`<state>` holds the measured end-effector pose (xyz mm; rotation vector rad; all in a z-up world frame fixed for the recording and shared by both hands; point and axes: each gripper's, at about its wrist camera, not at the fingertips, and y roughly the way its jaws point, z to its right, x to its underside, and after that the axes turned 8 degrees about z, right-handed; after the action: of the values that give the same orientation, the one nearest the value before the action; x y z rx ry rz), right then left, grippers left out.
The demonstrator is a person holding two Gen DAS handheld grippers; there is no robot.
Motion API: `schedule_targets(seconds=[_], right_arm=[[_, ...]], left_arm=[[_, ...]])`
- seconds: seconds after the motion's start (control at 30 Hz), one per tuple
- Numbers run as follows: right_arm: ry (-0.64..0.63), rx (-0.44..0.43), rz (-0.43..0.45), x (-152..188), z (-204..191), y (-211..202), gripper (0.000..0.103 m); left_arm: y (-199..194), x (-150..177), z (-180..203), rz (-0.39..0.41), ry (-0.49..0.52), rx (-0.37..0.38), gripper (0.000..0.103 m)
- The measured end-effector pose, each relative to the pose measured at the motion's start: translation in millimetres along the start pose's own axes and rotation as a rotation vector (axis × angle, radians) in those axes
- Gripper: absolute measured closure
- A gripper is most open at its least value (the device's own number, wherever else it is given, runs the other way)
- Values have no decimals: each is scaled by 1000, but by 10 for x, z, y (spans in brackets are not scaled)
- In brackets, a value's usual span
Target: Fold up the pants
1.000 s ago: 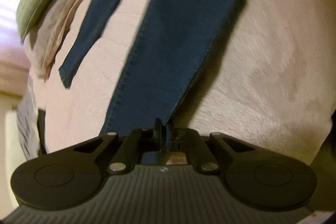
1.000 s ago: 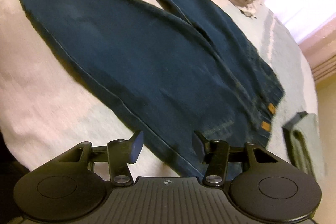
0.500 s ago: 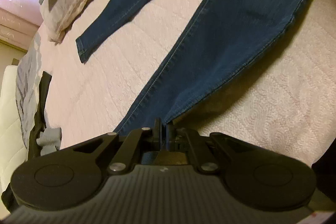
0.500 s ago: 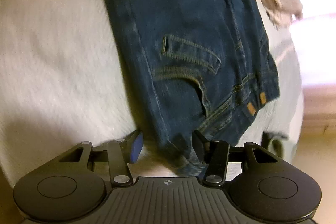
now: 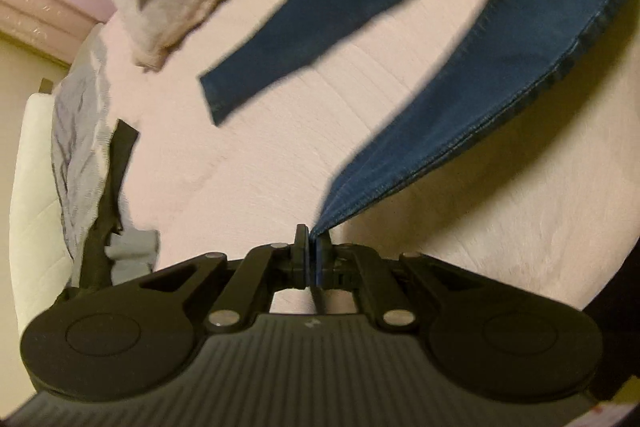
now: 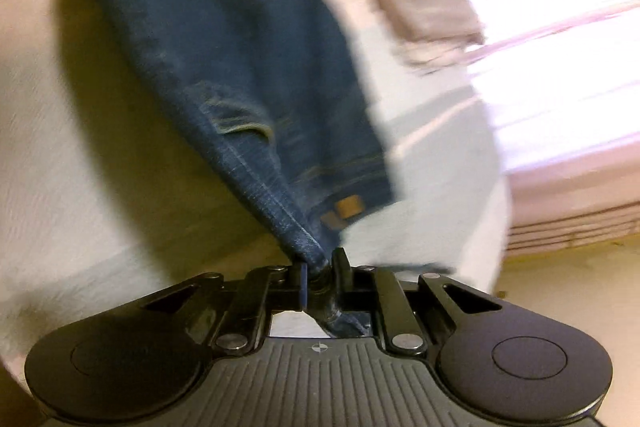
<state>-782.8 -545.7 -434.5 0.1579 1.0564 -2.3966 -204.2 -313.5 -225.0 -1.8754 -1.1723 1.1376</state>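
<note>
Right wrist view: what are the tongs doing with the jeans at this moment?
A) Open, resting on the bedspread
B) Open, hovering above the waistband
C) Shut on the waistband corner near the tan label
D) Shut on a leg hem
C: the right tongs are shut on the bunched denim at the waistband corner of the jeans, with the tan label just above the grip.
</note>
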Motion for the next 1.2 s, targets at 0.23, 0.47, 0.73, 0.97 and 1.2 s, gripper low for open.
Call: schedule_targets(seconds=[0.23,0.47,0.73,0.97,1.2], right_arm=[[47,4,-42,-554,816,832,96],[88,-66,-159,-774,1174,1879,96],[109,-160,-238,-623,1295,2739,96],[195,-178,-249,-373,1227,3390,95],[381,-4,-253,-350,1399,3163,58]], left_arm=[[386,-595,-901,19,-12,99,101],[1304,-1003,-1438,-35,52,274,101],[2446,-1765,-1535,-76,127,244,101],[3196,-2114,-1291,-44,101,80,95],[3293,-2127,-1201,-81,105,-31,81]])
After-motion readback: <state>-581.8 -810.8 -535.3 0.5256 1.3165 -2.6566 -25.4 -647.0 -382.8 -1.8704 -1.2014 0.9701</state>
